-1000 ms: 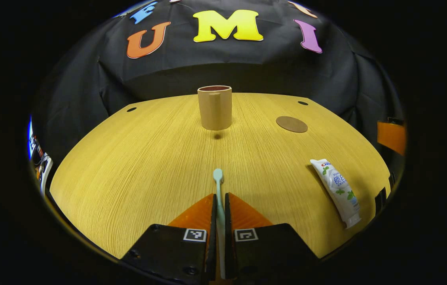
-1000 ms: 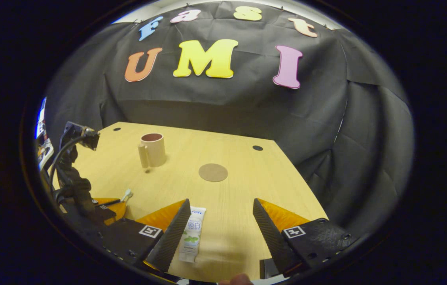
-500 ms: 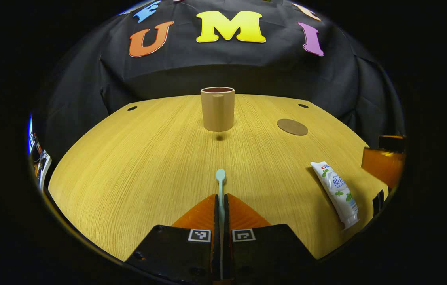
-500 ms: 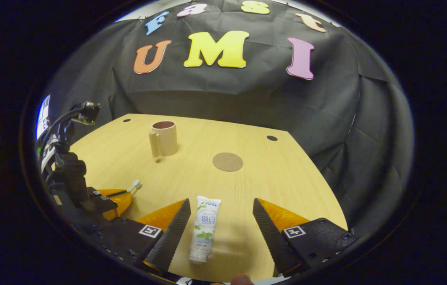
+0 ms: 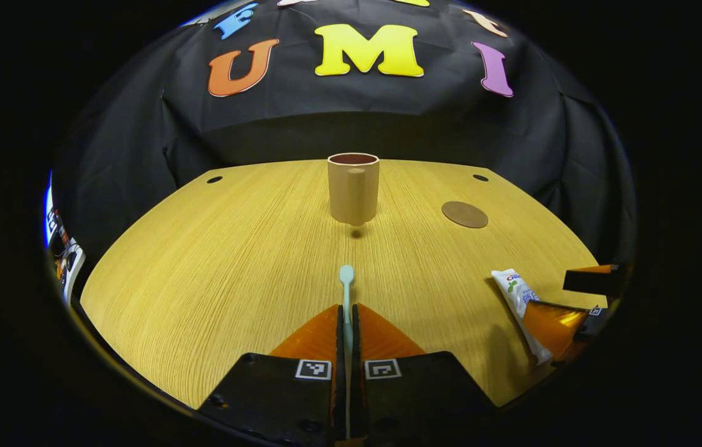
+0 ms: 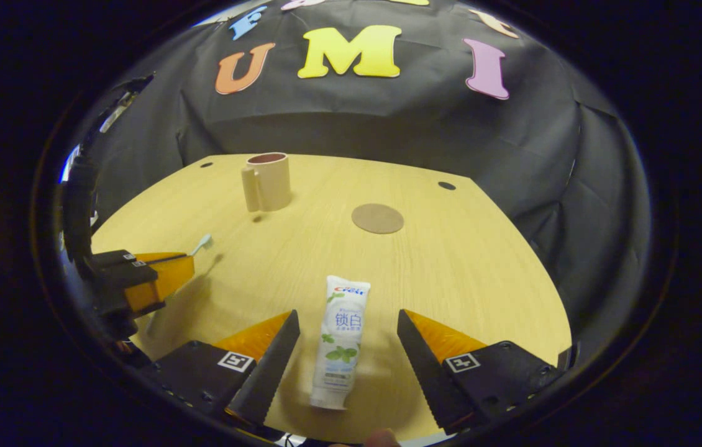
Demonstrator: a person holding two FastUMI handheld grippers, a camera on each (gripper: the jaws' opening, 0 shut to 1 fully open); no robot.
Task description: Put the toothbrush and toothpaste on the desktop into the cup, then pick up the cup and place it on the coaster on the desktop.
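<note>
My left gripper (image 5: 347, 310) is shut on the pale green toothbrush (image 5: 346, 285), whose head points ahead above the wooden table (image 5: 233, 248). The tan cup (image 5: 353, 187) stands upright straight ahead, handle toward me. A round brown coaster (image 5: 464, 214) lies to its right. The white toothpaste tube (image 6: 341, 338) lies flat between the spread fingers of my right gripper (image 6: 346, 320), which is open and apart from it. In the right gripper view the left gripper (image 6: 140, 273) holds the toothbrush (image 6: 200, 244) at the left, with the cup (image 6: 267, 181) and coaster (image 6: 378, 218) farther off. The right gripper (image 5: 568, 298) partly hides the toothpaste (image 5: 515, 295) in the left gripper view.
Small dark holes (image 5: 214, 179) mark the table's far corners. The black cloth wall (image 5: 351, 118) closes off the back and right side. Bare tabletop lies between the toothbrush and the cup.
The right gripper has come forward and down, so the toothpaste now lies between its open fingers. The left gripper has lifted slightly with the toothbrush and edged toward the cup.
</note>
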